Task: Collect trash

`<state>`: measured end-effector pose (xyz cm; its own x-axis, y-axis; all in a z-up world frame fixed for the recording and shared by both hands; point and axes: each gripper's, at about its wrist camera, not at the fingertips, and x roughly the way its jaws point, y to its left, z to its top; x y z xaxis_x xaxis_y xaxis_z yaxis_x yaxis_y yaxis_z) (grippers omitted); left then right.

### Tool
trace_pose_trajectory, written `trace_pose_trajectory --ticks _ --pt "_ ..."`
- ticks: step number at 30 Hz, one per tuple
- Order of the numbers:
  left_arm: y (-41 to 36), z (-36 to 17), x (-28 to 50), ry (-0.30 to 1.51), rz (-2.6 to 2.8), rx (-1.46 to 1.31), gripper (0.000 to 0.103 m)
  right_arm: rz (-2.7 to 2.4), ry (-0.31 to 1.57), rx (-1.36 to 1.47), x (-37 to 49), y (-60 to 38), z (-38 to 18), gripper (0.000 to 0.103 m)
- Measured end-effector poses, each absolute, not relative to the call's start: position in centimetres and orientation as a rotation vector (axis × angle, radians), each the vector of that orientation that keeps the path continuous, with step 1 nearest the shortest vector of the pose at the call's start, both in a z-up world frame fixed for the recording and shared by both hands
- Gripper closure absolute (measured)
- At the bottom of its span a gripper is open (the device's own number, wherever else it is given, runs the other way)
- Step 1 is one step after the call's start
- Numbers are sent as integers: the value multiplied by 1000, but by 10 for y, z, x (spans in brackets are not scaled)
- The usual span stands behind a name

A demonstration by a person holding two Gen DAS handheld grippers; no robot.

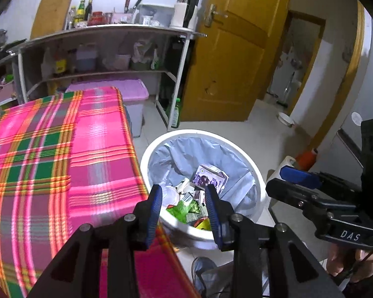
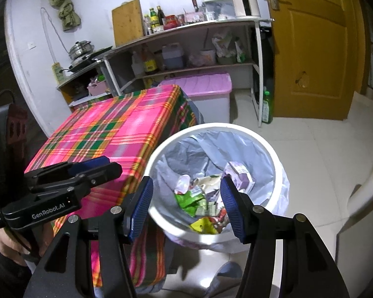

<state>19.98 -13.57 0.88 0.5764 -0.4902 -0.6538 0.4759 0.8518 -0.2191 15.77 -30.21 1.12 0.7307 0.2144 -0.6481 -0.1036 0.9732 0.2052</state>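
Observation:
A white trash bin (image 1: 206, 134) (image 2: 211, 125) with a pale liner stands on the floor beside the table. It holds a purple carton (image 1: 210, 177) (image 2: 240, 175), green wrappers (image 1: 184, 209) (image 2: 186, 200) and other crumpled packets. My left gripper (image 1: 184, 193) hangs above the bin's near rim, open, with nothing between its blue pads. My right gripper (image 2: 186, 186) is also over the bin, open wider and empty. Each gripper shows in the other's view: the right gripper (image 1: 293, 173) to the right, the left gripper (image 2: 99, 164) over the table's edge.
A table under a pink plaid cloth (image 1: 62, 161) (image 2: 107, 129) stands left of the bin. Behind it are a shelf unit (image 2: 186, 69) with bottles, a purple-lidded box (image 2: 199, 84), a green bottle (image 2: 267, 109) and a yellow door (image 2: 310, 49). A person's shoe (image 1: 201, 268) is below the bin.

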Motion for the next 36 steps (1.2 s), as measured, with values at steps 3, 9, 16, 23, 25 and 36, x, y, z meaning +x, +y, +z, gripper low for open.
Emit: trace_pose_trajectory --ticks 3,9,16,23,25,36 --pt "-126 15 185 747 -542 -13 67 184 715 144 147 -292 17 46" --pt "-107 27 154 700 -501 -3 67 197 694 118 124 -275 22 46" --pt "-90 32 120 666 -480 -7 67 203 678 70 100 -260 24 46" --pt "-81 34 95 641 -462 -5 67 195 676 68 80 -259 23 46" --pt "-80 33 88 638 -461 -7 67 192 676 69 75 -259 23 46" --pt "-72 36 60 615 -402 -8 67 209 659 45 56 -254 22 46"
